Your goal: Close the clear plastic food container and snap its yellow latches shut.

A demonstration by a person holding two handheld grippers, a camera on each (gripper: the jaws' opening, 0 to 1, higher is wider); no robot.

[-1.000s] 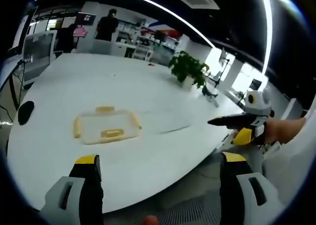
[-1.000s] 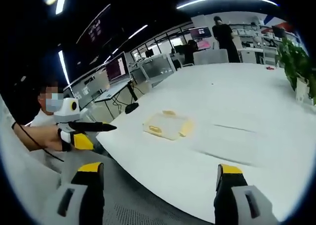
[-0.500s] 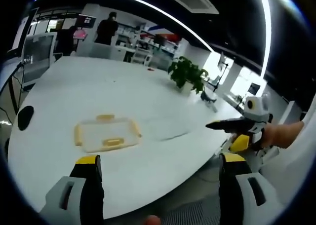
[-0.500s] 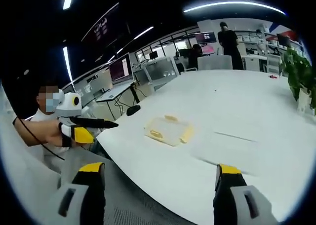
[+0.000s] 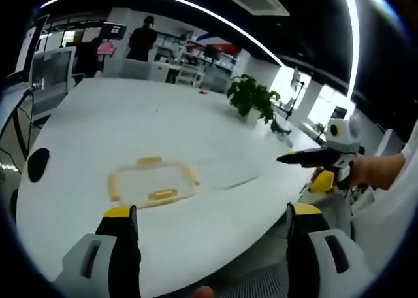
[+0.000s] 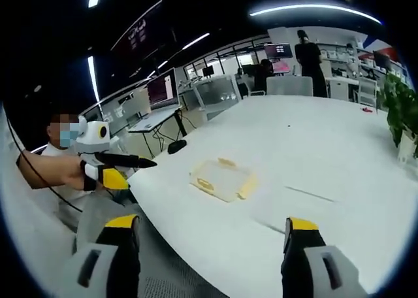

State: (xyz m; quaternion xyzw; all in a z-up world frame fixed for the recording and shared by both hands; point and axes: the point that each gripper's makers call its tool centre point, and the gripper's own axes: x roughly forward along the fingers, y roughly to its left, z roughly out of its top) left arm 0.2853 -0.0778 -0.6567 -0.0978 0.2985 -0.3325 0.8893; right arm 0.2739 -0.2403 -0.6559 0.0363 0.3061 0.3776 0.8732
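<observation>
White table (image 5: pixel 98 134) bears the container (image 5: pixel 154 183), well beyond both grippers' spread, empty fingers (image 5: pixel 117 223).

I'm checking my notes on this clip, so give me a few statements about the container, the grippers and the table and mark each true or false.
1. The clear container lies on the white table. True.
2. The left gripper is clamped on a yellow latch. False: its jaws stand open, short of the container.
3. A potted plant stands on the table. True.
4. The right gripper holds the container. False: it is open, holding nothing.
5. A person stands beyond the table's far end. True.
</observation>
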